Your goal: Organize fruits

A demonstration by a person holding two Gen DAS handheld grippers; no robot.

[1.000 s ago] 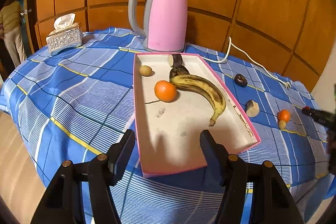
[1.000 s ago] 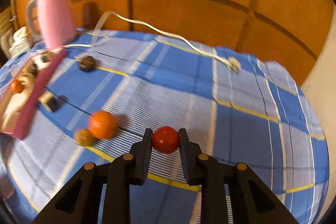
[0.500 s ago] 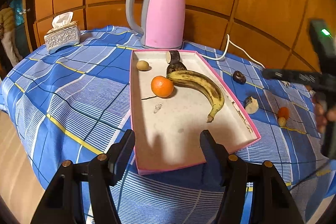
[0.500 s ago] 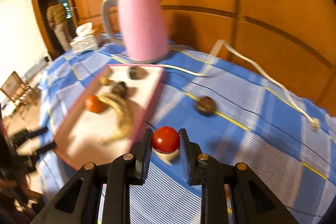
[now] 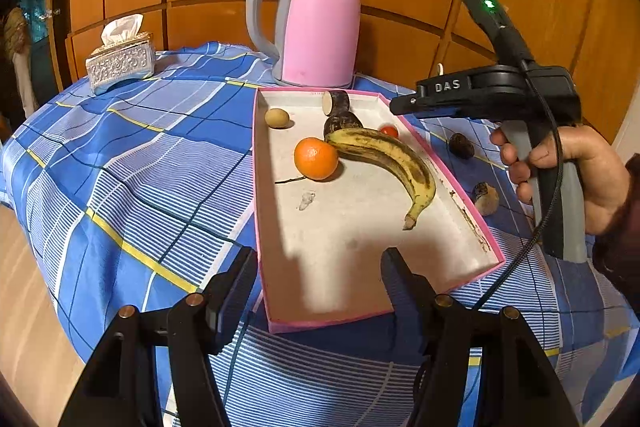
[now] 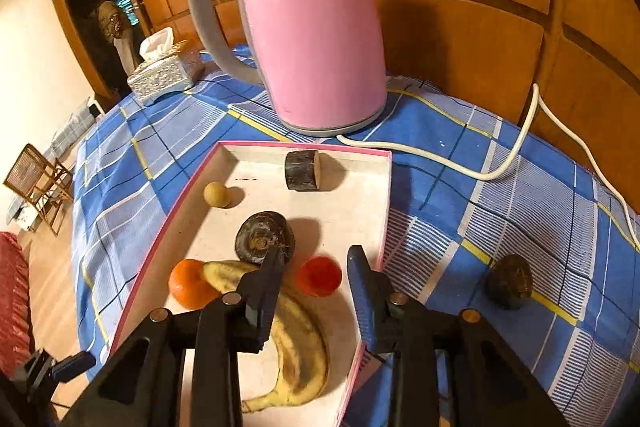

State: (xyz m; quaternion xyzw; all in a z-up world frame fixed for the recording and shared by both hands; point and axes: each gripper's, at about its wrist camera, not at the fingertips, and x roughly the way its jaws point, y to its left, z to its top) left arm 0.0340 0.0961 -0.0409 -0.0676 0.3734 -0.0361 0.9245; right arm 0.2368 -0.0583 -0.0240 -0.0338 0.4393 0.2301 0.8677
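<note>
A pink-rimmed tray [image 5: 256, 187] [image 6: 176, 227] lies on the blue checked cloth. It holds a banana [image 5: 392, 163], an orange [image 5: 316, 158], a small tan fruit [image 5: 277, 117], a dark round fruit [image 6: 264, 237] and a cut dark piece [image 6: 302, 170]. My right gripper [image 6: 316, 257] hangs over the tray's far right part. Its jaws are opening, and a red tomato [image 6: 319, 275] sits blurred between them, clear of both pads. My left gripper [image 5: 320, 267] stands open over the tray's near end, holding nothing.
A pink kettle [image 5: 316, 23] stands just behind the tray, its white cord [image 6: 512, 147] trailing right. A tissue box [image 5: 120, 65] sits far left. On the cloth right of the tray lie a dark fruit [image 6: 510, 281] and a cut piece [image 5: 486, 199].
My right gripper carried the tomato leftward from the bare cloth to above the tray, and its jaws have parted from it. The left gripper stayed where it was.
</note>
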